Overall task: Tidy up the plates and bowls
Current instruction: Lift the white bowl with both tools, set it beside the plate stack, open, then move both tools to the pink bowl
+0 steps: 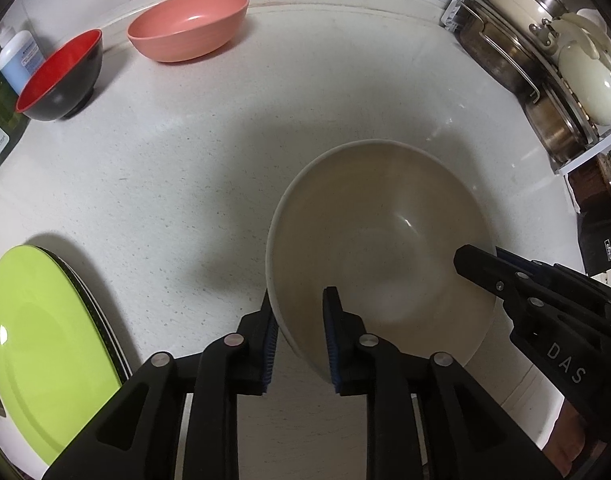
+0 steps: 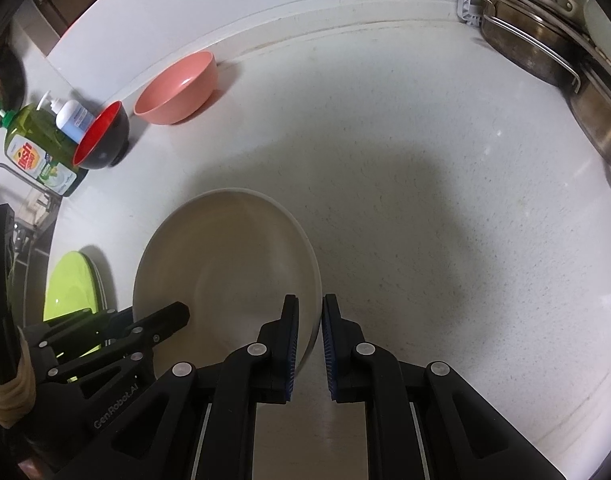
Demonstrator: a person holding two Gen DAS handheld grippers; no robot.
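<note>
"DAS" on right claw (image 1: 561, 280); "GenRobot.AI" on left claw (image 2: 145, 330).

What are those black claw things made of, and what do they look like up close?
Both the left gripper and the right gripper are matte black, angular plastic linkages joined by round silver pivot pins. Each finger ends in a flat pad faced with ridged blue rubber. White lettering marks the bodies: "GenRobot.AI" on the left one, "DAS" on the right. No cables show.
</note>
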